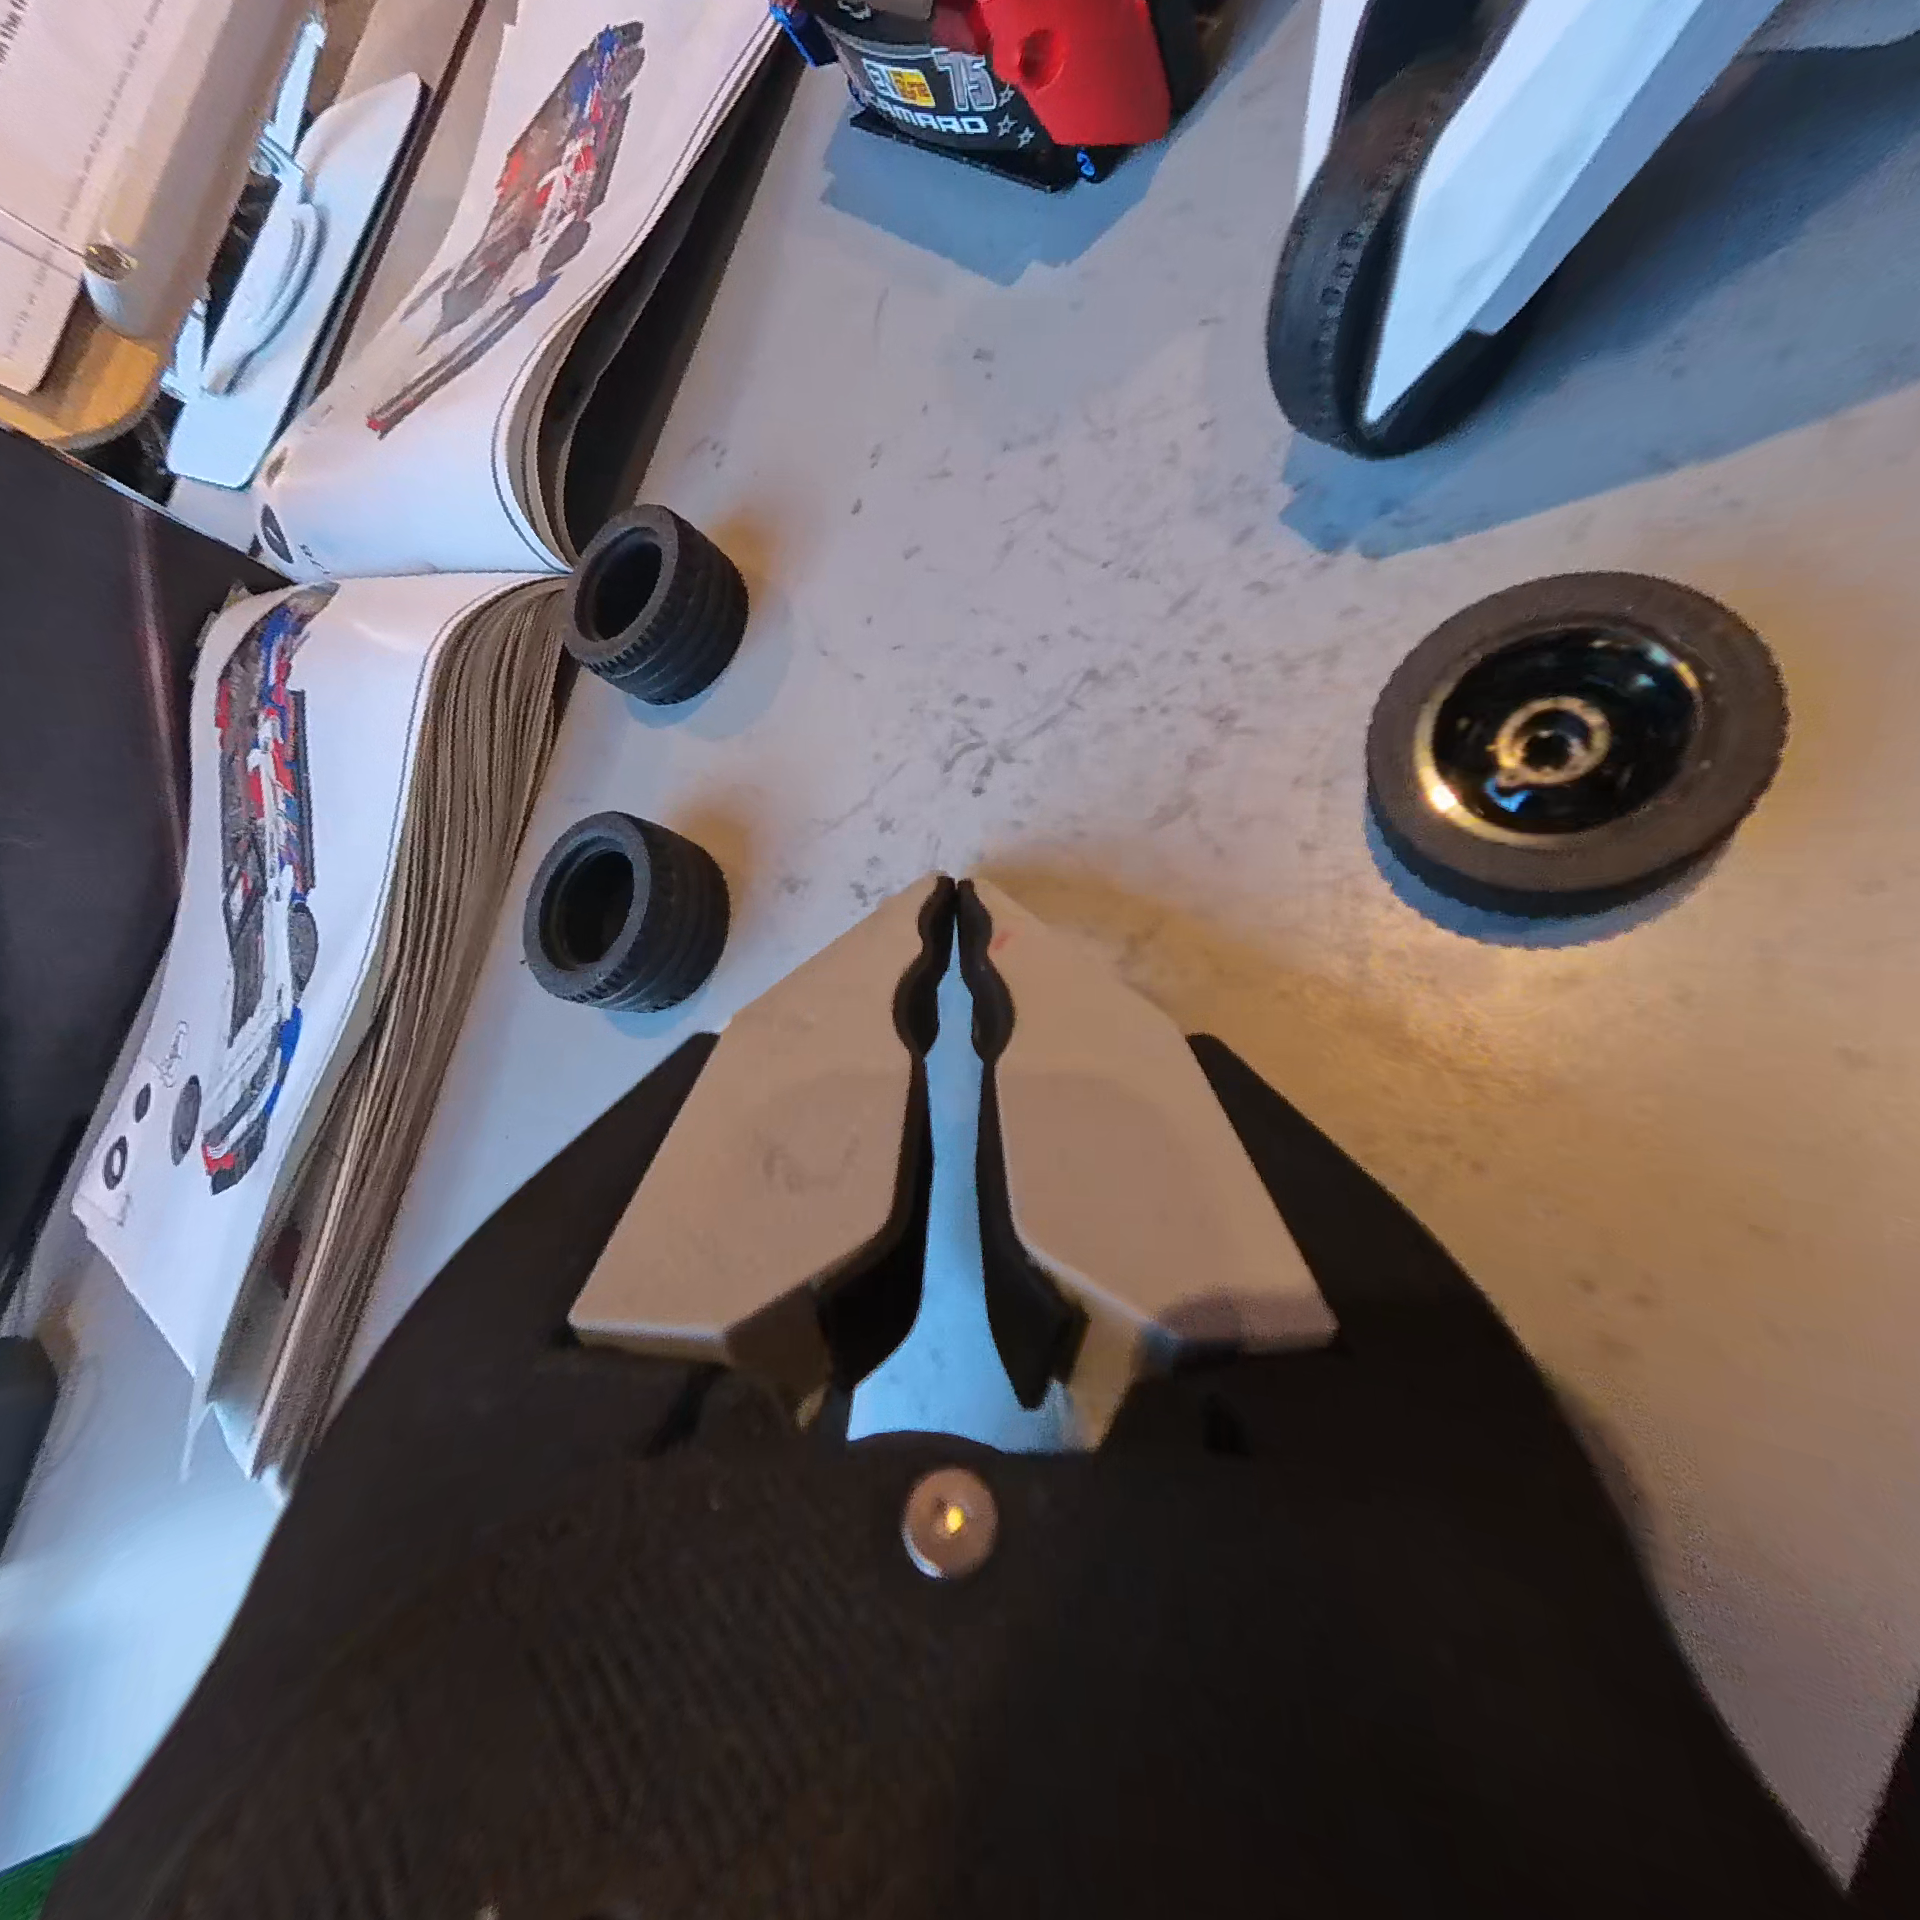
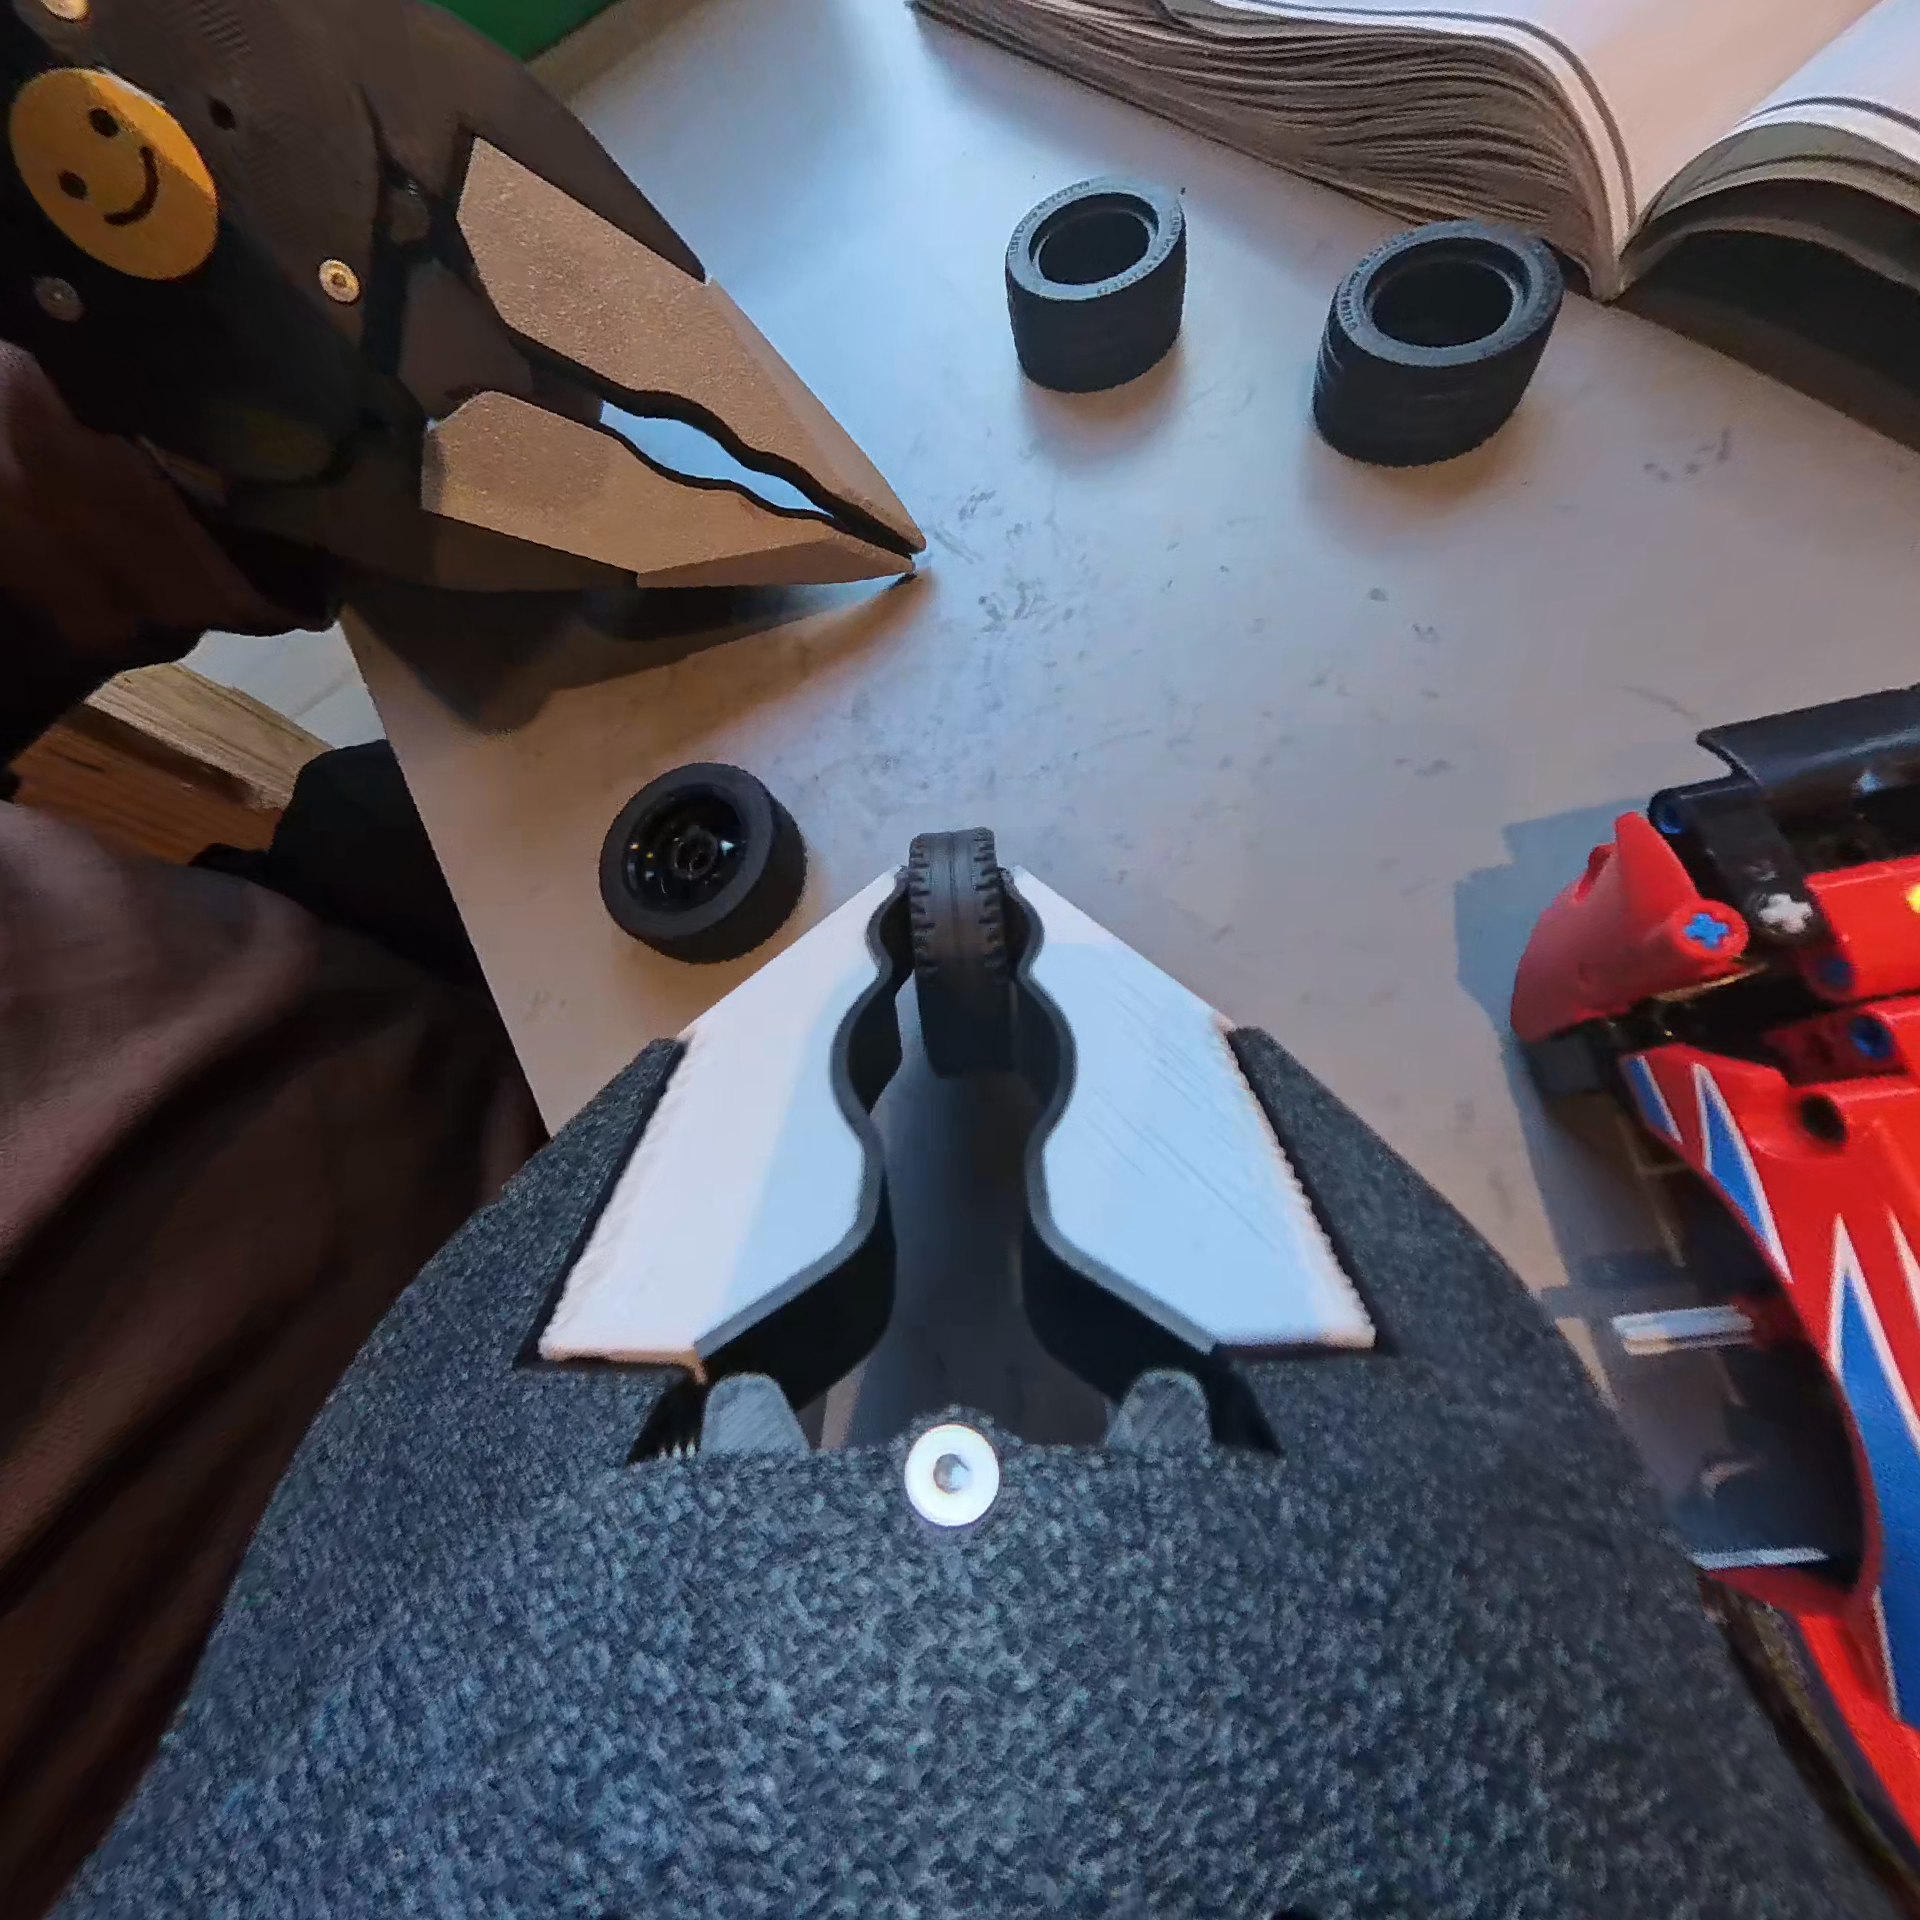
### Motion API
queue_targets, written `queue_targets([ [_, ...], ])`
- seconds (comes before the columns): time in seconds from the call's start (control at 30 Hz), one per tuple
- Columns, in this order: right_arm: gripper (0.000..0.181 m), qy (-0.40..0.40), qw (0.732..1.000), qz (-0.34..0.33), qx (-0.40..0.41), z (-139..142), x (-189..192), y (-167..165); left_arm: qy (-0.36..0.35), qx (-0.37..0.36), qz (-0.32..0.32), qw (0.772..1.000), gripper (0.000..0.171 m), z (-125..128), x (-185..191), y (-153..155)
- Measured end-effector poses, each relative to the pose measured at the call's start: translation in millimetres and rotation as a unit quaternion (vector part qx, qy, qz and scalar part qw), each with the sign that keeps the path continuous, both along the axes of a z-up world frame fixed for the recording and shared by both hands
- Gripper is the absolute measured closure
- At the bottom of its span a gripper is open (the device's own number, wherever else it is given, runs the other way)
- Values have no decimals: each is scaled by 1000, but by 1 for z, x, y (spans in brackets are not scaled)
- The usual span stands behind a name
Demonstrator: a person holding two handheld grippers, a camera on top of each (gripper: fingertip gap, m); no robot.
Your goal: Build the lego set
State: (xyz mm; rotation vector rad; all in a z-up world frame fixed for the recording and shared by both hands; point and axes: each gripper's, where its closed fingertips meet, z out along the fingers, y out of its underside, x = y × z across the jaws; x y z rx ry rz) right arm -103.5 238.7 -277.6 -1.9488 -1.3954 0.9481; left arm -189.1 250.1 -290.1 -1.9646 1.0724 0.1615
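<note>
My right gripper (image 2: 956, 883) is shut on a thin black tyre (image 2: 956, 945), held upright between its white fingers above the table. It also shows in the left wrist view (image 1: 1361, 416) with the tyre (image 1: 1320, 281). My left gripper (image 1: 956, 888) is shut and empty, tips close to the table; it shows in the right wrist view (image 2: 904, 551) too. A finished black wheel (image 1: 1574, 743) lies flat on the table, also seen in the right wrist view (image 2: 701, 862). Two empty black tyres (image 1: 655, 603) (image 1: 623, 914) stand by the booklet. The red, blue and white lego car (image 2: 1766, 1091) sits at the right.
An open instruction booklet (image 1: 343, 831) lies at the left, also in the right wrist view (image 2: 1558, 94). The white table (image 1: 1039, 623) has its edge near the wheel (image 2: 457, 831). A person's dark sleeve (image 2: 208, 1143) is at the left. Papers and a white object lie beyond the booklet. The gap from one gripper's tips to the other's is roughly 9 cm.
</note>
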Motion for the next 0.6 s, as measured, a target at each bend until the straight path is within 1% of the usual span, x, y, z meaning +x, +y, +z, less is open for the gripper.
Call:
queue_targets([
  [0.1,171,5,1000,4,-17,1,0,-1,-11,-12,2,1000,171,-1,0,0],
  [0.6,171,22,998,8,-55,3,-1,-1,-6,-7,-6,1000,171,0,1,1],
])
